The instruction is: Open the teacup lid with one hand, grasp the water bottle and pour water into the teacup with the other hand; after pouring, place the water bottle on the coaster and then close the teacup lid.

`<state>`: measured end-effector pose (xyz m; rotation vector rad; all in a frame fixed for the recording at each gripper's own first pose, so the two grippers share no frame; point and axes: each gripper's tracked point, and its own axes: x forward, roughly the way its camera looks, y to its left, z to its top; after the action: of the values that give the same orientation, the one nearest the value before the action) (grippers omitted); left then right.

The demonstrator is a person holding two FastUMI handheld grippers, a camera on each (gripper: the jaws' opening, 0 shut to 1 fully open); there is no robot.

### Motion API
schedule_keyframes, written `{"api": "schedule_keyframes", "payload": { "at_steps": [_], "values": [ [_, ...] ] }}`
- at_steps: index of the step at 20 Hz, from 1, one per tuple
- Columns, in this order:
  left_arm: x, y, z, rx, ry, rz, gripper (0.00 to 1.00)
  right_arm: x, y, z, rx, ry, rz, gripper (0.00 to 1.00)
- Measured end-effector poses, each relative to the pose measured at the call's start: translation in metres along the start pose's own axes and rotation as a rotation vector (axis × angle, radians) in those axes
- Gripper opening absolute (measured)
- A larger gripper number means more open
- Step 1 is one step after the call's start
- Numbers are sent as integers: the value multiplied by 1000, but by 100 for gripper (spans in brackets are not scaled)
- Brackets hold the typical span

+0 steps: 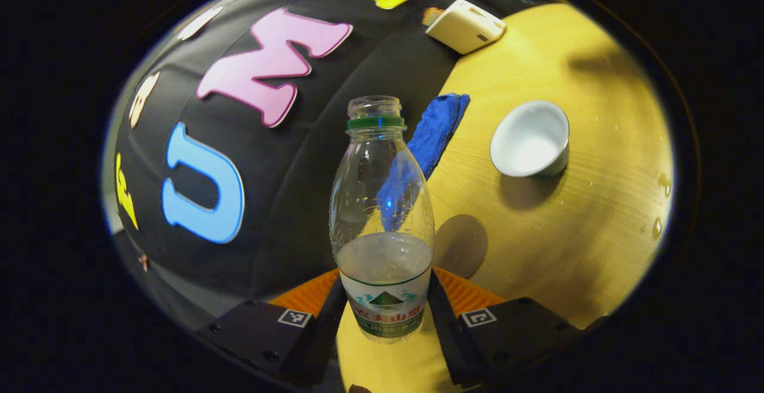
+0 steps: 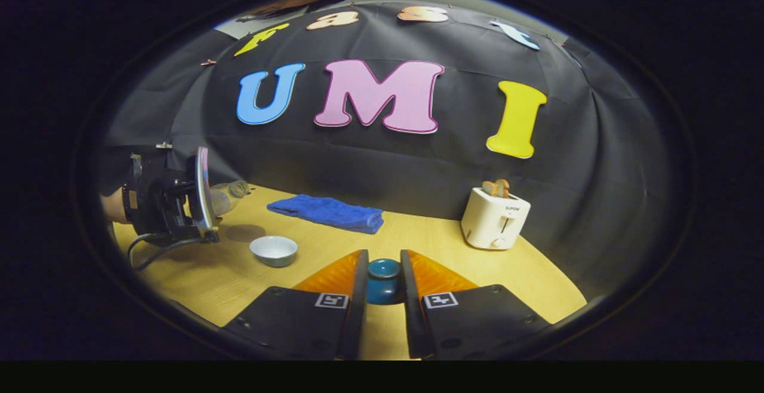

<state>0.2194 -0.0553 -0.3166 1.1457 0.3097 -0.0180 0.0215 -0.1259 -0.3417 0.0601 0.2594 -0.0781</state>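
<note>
So the bench (image 2: 418, 243) is a light wood top with a blue towel (image 2: 327, 211) folded at the back and a toaster (image 2: 494, 218) off to one side, both well clear of the action.

The left tool (image 1: 385, 315) is clamped on the water bottle (image 1: 382, 214), both fingers pressing its labelled lower half, cap off, roughly a third full. In the left gripper view the bottle's long axis runs straight up away from the tool, and the bench looks tilted behind it, so I'd guess it's lifted and maybe leaning, hard to say how much.

The teacup (image 1: 530, 138) sits open, off to the right of the bottle neck and apart from it, and I can't see any water in it. So the pour means swinging the mouth that way and tipping.

The coaster (image 1: 459, 245) is the flat round thing just beside the bottle.

The right tool (image 2: 383, 285) is squeezed on the lid (image 2: 383, 275) by its teal knob, near the bench's front edge.
</note>
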Motion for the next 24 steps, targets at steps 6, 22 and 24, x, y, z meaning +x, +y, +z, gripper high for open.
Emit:
{"api": "schedule_keyframes", "payload": {
  "at_steps": [6, 22, 24],
  "values": [
    [3, 5, 9, 222, -30, 69, 76, -5, -8, -3, -8, -4, -3, 36],
    [17, 28, 21, 569, -73, 167, 76, -17, -20, -6, -5, -19, -23, 36],
    [19, 26, 21, 585, -73, 170, 76, -18, -22, -5, -3, -21, -28, 36]
  ]
}}
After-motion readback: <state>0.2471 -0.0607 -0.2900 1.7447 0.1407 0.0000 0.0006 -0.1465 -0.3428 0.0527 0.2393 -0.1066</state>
